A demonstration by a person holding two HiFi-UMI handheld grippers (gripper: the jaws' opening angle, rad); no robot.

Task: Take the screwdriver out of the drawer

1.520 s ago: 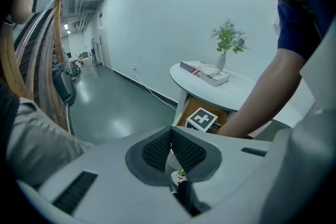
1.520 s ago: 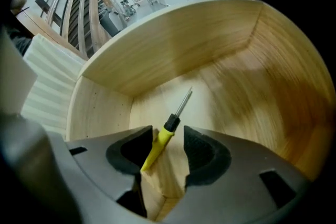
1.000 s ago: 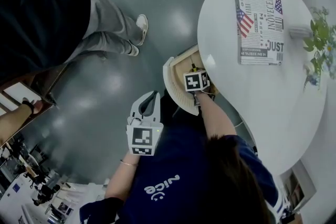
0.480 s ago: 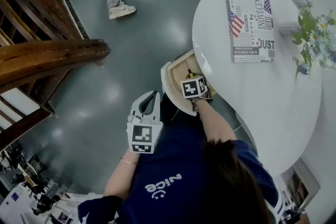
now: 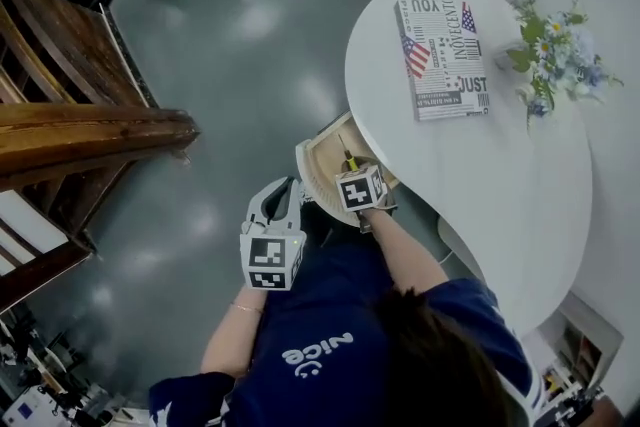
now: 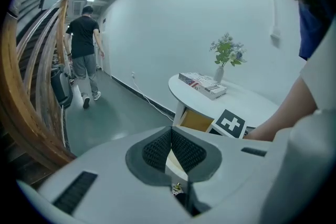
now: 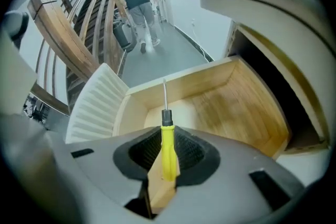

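Observation:
A screwdriver with a yellow handle and a thin metal shaft is clamped between the pads of my right gripper, its tip pointing away from the camera. It hangs above the open wooden drawer, whose ribbed white front is pulled out from under the table. In the head view the right gripper is over the drawer, with the screwdriver poking out beyond it. My left gripper waits beside the drawer front; its pads meet with nothing between them.
The white rounded table carries a printed book and a bunch of flowers. A curved wooden stair rail fills the left side. A person walks away down the grey floor.
My right gripper has risen with the screwdriver, lifting it up out of the drawer. The left gripper has stayed nearly still. The bystander has walked off toward the far end.

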